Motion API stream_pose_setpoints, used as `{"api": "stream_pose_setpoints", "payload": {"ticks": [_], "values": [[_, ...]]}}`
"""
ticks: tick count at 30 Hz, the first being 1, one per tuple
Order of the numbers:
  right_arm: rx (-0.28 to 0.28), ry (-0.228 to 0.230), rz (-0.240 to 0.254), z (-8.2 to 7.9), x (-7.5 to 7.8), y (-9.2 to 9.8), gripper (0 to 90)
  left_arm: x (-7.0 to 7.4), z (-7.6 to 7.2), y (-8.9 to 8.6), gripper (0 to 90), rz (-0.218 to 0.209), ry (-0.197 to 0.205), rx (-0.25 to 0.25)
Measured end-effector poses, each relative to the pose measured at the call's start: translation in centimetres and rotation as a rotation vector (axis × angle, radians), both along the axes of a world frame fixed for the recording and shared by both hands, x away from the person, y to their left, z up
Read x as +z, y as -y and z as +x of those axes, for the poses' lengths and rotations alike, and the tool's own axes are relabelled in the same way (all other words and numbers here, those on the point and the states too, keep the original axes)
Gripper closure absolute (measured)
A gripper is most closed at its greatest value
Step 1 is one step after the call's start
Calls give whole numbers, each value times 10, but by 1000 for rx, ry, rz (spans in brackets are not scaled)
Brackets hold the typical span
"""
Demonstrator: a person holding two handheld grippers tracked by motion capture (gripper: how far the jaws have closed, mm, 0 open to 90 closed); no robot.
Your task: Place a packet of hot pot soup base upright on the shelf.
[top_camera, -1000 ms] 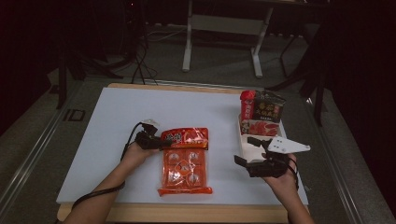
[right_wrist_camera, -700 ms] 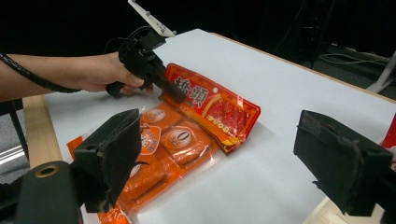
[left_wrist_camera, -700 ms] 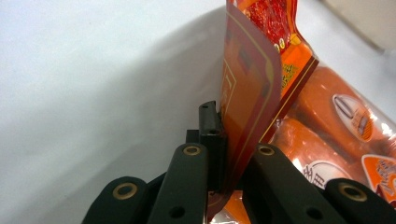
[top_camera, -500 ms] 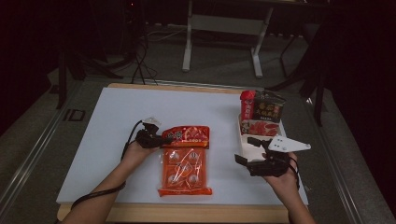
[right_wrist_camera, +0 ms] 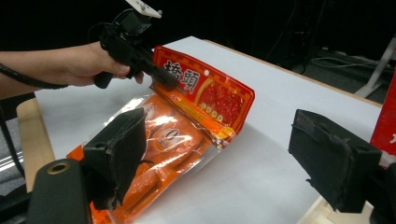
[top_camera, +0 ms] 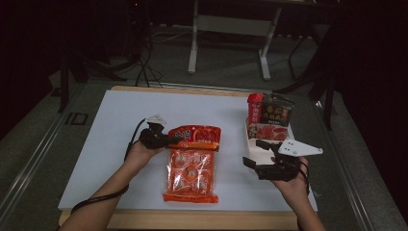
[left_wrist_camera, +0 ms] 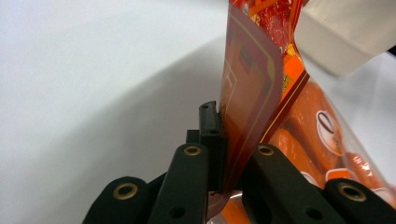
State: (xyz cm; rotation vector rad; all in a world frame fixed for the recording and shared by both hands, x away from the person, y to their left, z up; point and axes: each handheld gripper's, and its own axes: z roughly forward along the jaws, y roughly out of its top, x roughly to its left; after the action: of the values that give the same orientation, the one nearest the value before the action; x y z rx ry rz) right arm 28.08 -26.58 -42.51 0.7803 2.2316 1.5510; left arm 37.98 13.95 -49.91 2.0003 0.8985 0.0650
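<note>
- Two jaws of the left gripper [top_camera: 174, 140] clamp the red header of the orange snack bag [top_camera: 190, 171]; in the left gripper view the bag's lower end is cut off.
- Small print on the red boxes [top_camera: 268, 117] at the far right is too dim to read.
- White table [top_camera: 106, 144] bears everything; the bag lies mid-table, between both hands.
- Bag's long axis runs near-to-far, header at the far end, lifted.
- Right gripper [top_camera: 254, 153] hovers with jaws spread wide, gripping nothing, just beside the boxes.

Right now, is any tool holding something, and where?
The left tool pinches the orange snack bag by its red top flap. The right tool is open, holding nothing.
</note>
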Motion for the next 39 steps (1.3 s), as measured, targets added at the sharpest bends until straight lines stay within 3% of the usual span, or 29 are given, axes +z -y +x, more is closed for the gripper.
{"api": "stream_pose_setpoints", "payload": {"ticks": [5, 13, 18, 32, 39], "values": [[9, -4, 3, 0, 1, -3, 188, 14, -7, 1, 894, -26, 38, -25], [21, -12, 1, 3, 2, -12, 188, 33, -18, 2, 894, -34, 76, -67], [20, -12, 13, 6, 3, -17, 188, 40, -25, 2, 895, -61, 100, -87], [45, -16, 15, 12, 3, -32, 186, 58, -49, 2, 894, -81, 155, -140], [94, -59, 28, 19, -1, -45, 180, 66, -63, 2, 894, -91, 180, -161]]}}
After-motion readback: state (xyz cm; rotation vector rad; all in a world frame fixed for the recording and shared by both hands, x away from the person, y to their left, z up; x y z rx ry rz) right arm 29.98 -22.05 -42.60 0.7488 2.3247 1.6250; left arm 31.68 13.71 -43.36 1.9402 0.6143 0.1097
